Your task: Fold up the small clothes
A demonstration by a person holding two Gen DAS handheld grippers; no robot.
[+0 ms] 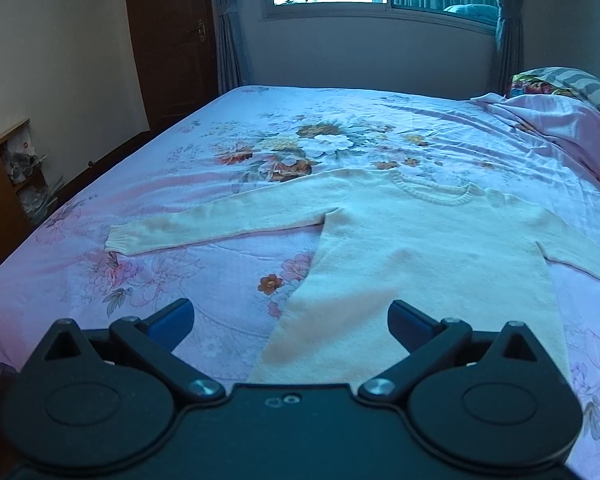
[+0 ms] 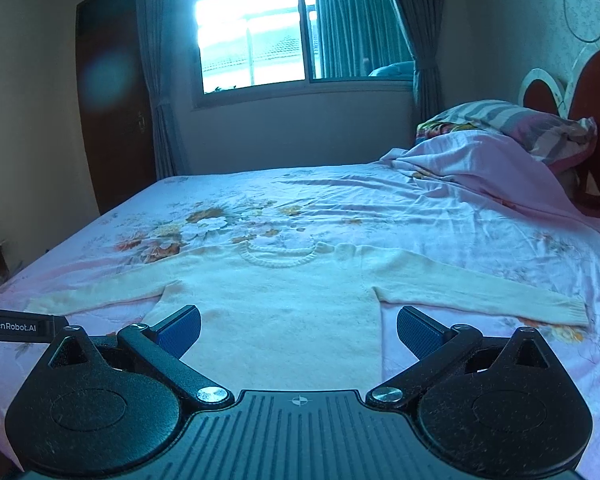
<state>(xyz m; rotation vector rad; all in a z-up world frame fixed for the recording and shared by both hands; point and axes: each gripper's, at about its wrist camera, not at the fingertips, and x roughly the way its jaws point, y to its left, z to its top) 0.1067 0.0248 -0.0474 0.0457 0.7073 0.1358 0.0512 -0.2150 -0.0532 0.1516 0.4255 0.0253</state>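
Sweater [image 2: 284, 304] flat beneath spread right hand-held gripper [image 2: 299, 330]

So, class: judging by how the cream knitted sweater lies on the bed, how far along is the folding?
Done: the cream knitted sweater lies flat on the pink floral bedsheet, neckline away, both sleeves spread out. In hand: nothing; the left gripper and right gripper are both open above its lower half, holding no cloth. Left: every fold, since neither the left sleeve nor the right sleeve is turned in.
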